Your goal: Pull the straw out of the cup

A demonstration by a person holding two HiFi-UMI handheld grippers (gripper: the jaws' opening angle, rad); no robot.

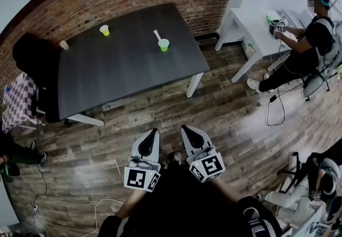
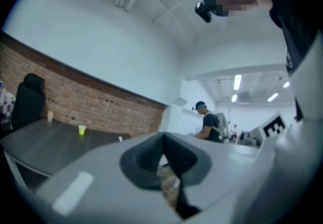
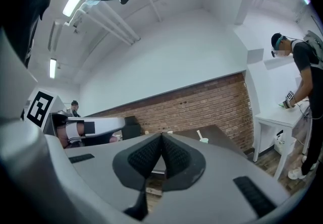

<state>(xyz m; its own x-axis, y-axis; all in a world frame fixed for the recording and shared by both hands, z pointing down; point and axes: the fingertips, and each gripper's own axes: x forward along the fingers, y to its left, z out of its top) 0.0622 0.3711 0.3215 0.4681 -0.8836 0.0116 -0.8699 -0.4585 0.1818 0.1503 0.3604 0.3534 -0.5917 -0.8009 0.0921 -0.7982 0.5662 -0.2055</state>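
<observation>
A green cup [image 1: 163, 45] with a white straw [image 1: 156, 34] leaning out of it stands on the dark table [image 1: 128, 65], toward its right side. The same cup [image 3: 203, 140] and straw [image 3: 199, 134] show small and far off in the right gripper view. Both grippers are held close to my body, well short of the table. My left gripper [image 1: 152, 133] is shut and empty; its jaws meet in the left gripper view [image 2: 162, 143]. My right gripper [image 1: 188, 129] is shut too, pads pressed together [image 3: 161, 142], holding nothing.
A yellow cup [image 1: 105, 30] stands near the table's far edge and a pale cup [image 1: 64, 45] at its left corner. A black chair [image 1: 33, 54] stands left of the table. A person [image 1: 304, 44] works at a white desk [image 1: 251, 33] to the right. Wooden floor lies between me and the table.
</observation>
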